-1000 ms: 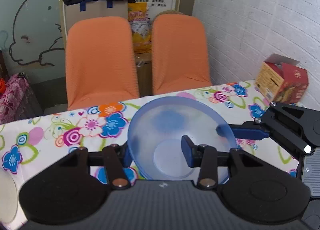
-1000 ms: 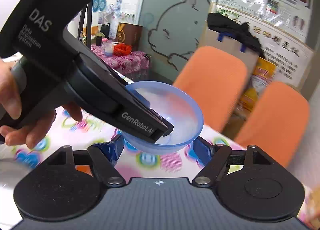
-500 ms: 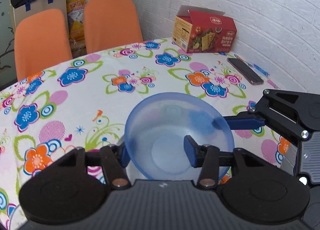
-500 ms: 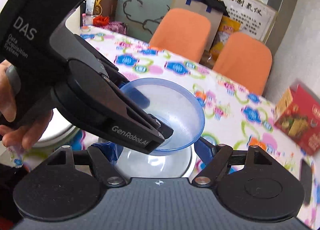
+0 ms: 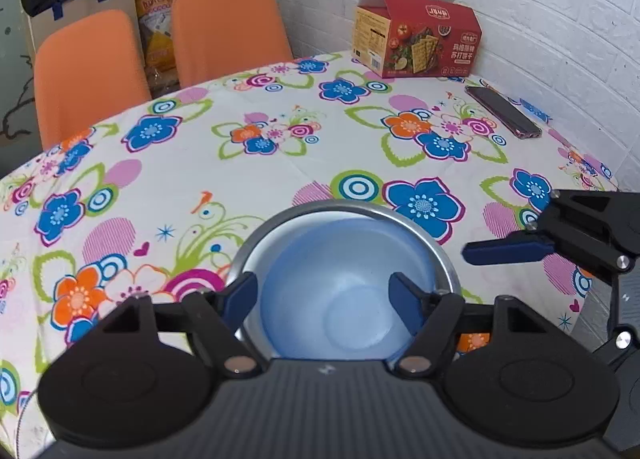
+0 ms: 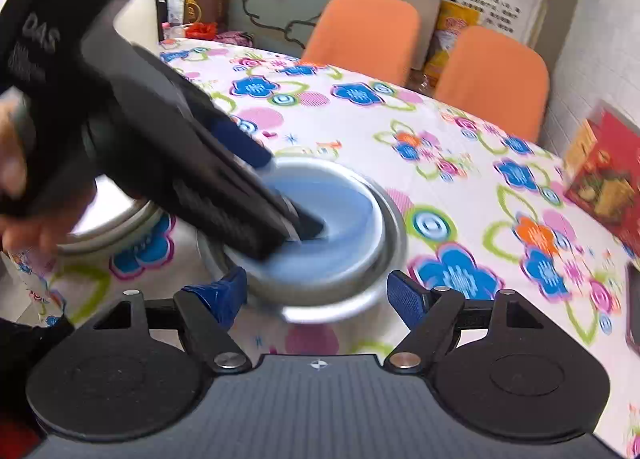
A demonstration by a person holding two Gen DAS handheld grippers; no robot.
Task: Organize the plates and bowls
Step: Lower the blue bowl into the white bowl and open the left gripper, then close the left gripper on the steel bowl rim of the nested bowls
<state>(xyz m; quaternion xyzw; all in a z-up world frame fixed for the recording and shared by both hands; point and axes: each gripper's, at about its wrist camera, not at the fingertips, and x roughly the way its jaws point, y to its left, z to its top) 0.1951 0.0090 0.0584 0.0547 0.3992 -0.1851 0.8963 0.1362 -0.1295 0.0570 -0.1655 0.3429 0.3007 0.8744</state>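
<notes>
Two bowls are nested on the desk (image 5: 304, 163): a see-through blue bowl (image 5: 340, 291) sits inside a wider metal bowl (image 5: 434, 249), whose rim shows around it from about 9 o'clock over the top to 3 o'clock in the left wrist view. The left gripper (image 5: 323, 297) hangs over the pair with its fingers (image 5: 240, 295) spread wide, one tip at each side of the blue bowl's near half; whether they touch it cannot be told, but they clasp nothing. In the right wrist view the same gripper comes in from 10 o'clock, blurred, its tip down inside the blue bowl, with a person's hand (image 6: 18, 199) on its handle at 9 o'clock. The right gripper (image 6: 316, 297) is released too, its blue fingers (image 6: 404, 301) wide apart and just short of the metal bowl's near rim, holding nothing. Another pale round dish (image 6: 108, 219) lies at 9 o'clock of the nested bowls, partly hidden by the left gripper. A flowered cloth covers the desk. At 1 o'clock in the left wrist view a red cracker box (image 5: 416, 41) stands by the white brick wall, a dark phone (image 5: 504, 111) lies at 2 o'clock, and two orange chairs (image 5: 228, 25) stand beyond the far edge at 11 o'clock.
</notes>
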